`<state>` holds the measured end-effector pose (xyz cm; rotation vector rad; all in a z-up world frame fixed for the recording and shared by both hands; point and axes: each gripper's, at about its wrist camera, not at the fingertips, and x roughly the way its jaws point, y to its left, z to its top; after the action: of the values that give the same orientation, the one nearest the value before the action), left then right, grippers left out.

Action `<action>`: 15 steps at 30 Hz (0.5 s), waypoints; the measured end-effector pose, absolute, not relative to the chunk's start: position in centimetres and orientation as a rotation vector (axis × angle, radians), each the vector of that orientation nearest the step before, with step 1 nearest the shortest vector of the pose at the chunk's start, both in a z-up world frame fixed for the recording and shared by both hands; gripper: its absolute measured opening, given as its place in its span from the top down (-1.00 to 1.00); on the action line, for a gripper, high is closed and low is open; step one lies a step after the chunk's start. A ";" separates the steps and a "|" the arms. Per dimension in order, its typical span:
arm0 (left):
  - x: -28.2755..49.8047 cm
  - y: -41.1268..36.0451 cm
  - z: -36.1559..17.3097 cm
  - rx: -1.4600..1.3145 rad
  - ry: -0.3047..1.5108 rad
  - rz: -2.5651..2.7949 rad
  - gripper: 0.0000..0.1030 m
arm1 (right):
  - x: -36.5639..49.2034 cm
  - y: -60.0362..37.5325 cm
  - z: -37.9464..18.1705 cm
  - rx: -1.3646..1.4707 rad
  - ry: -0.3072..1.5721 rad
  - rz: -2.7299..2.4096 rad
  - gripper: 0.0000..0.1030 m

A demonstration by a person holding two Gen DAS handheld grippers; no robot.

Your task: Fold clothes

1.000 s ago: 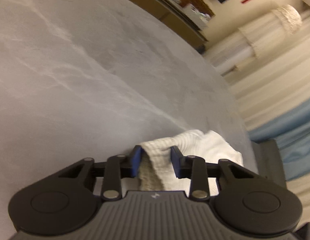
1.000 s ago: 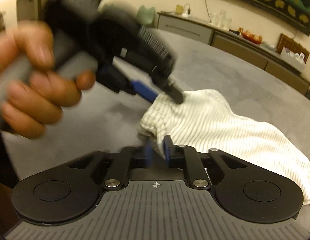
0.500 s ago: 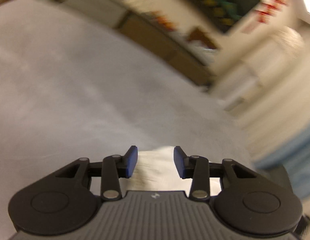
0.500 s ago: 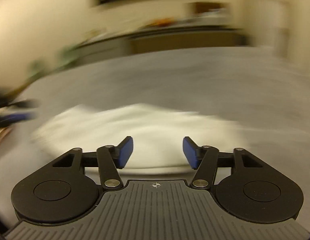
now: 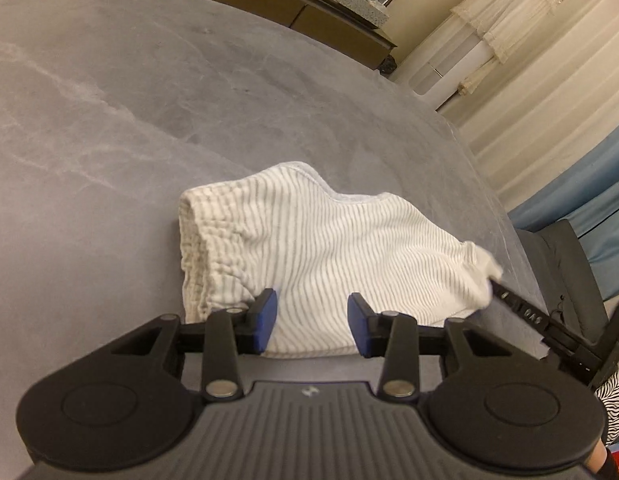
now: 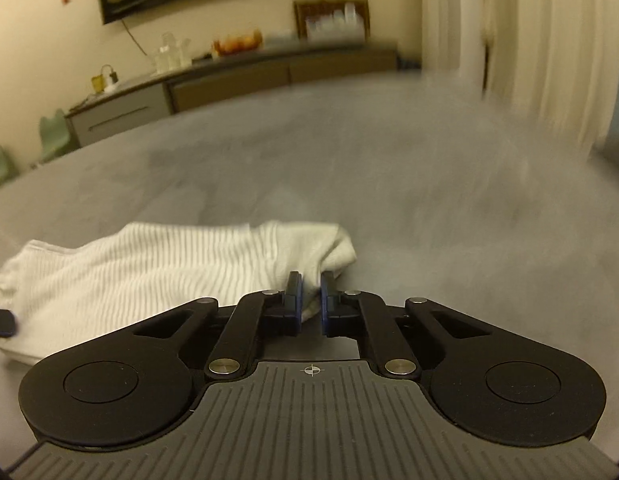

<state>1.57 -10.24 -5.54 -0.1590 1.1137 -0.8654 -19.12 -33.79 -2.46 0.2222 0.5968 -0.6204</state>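
Much of the right wrist view is smeared by motion blur, most of all toward three o'clock, so the pale curtains (image 6: 549,52) and the shelf items along the brown low sideboard (image 6: 277,76) are hard to make out; the near edge of the white garment with thin grey stripes (image 5: 329,256) is hidden behind the gripper bodies in both views. The garment lies in a folded bundle on the grey marbled stone table (image 5: 109,128), its thick gathered end at nine o'clock in the left wrist view and a loose corner reaching out toward three o'clock. The left gripper (image 5: 312,322) has its blue-padded fingers (image 5: 265,320) spread wide, over the near part of the cloth with nothing clamped; whether the pads touch the fabric cannot be told. The right gripper (image 6: 309,304) has its fingers drawn nearly together on that loose corner, a fold of white cloth pinched between the pads. In the left wrist view its black finger reaches the same corner from four o'clock; a black chair (image 5: 565,264) is partly cut off there
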 end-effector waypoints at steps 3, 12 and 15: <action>1.8 -9.7 -4.9 -0.185 1.111 -0.847 0.23 | -18.2 -27.2 0.5 -0.118 0.534 -0.577 0.87; 1.9 -8.6 -4.2 -0.230 1.105 -0.837 0.16 | -17.0 -17.3 -1.0 -0.296 0.632 -0.227 0.36; 2.0 -8.4 -4.1 -0.241 1.106 -0.836 0.12 | -18.2 -19.5 0.7 -0.150 0.599 -0.253 0.36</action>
<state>1.97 -8.37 -4.09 -0.2412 1.1063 -0.8360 -18.20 -19.46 0.69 -0.1502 0.5994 -0.2526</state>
